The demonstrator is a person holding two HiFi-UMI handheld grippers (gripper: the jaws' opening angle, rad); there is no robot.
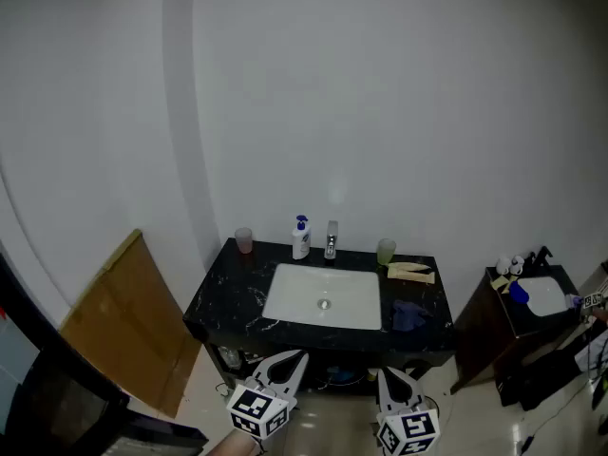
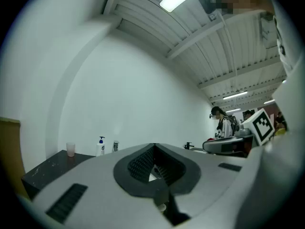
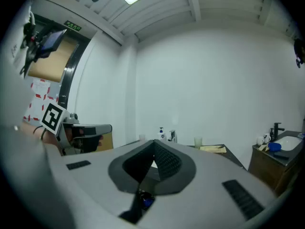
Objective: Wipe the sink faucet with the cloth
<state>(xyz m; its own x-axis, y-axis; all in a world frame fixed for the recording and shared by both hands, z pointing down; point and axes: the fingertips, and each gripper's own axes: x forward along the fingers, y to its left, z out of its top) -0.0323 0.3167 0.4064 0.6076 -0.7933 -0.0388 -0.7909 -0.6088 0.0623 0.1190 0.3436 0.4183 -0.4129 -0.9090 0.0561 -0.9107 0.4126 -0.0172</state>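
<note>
Approach stage only, wiping not yet begun: left tool and right tool both pinched together on nothing, held level short of the desk. Next, probably: opening the right tool and reaching forward for the blue cloth, crumpled on the desk just right of the sink, ahead of that tool. Faucet upright behind the basin, well apart from both tools.

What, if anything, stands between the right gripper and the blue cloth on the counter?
Nothing visible does. The cloth lies uncovered on the counter, right of the basin, near the front edge. The right gripper, shut and empty, is in front of the counter, short of it.
</note>
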